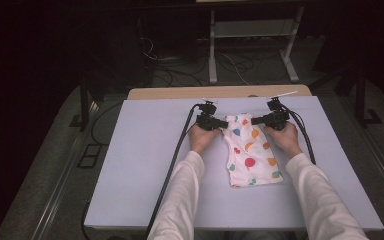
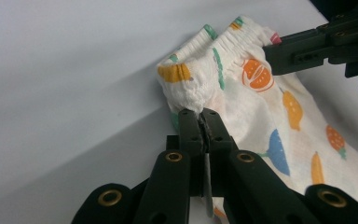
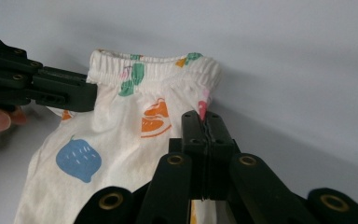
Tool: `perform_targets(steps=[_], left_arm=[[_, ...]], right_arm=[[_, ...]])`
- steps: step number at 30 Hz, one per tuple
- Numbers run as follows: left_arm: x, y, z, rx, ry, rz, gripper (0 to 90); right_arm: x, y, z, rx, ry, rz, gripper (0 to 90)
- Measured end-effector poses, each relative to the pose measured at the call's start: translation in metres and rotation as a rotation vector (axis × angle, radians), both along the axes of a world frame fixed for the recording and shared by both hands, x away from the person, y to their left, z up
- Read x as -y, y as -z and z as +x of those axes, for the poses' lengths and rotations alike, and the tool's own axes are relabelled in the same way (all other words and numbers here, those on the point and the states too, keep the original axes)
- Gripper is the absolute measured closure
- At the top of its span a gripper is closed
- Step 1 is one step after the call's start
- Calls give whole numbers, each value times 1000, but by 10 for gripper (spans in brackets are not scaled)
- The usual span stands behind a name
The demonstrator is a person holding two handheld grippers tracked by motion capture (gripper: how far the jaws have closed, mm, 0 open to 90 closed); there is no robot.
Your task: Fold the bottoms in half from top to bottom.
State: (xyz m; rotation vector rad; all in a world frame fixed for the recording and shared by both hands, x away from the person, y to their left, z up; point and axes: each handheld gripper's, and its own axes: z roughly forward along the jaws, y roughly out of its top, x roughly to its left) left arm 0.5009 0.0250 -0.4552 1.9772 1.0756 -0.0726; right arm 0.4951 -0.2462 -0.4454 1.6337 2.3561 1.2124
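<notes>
Two white sleeves (image 1: pixel 180 200) reach in over the table (image 1: pixel 130 165). Little spotty pants (image 1: pixel 252 160) lie flat in the middle. At their far end, the left gripper (image 1: pixel 222 123) and right gripper (image 1: pixel 256 120) each pinch a waistband corner tight.

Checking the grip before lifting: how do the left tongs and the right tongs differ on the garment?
Left tongs pinch the waistband's left corner beside an orange print; right tongs pinch the opposite corner beside a pink print. Their tips point toward each other. Both are shut on the garment.
</notes>
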Motion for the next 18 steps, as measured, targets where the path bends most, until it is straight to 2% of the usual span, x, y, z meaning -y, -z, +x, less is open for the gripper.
perform_targets(steps=[2,6,12,18], left_arm=[[-2,0,-3,13,-3,-23,879],[-4,-1,-8,33,-4,-54,879],[-7,-7,-16,60,2,-74,880],[-9,-14,-24,73,8,-107,880]], right_arm=[[2,-2,-4,25,-3,-3,876],[8,-4,-12,52,4,43,876],[12,-4,-25,97,-7,61,877],[17,-5,-32,109,-4,95,877]])
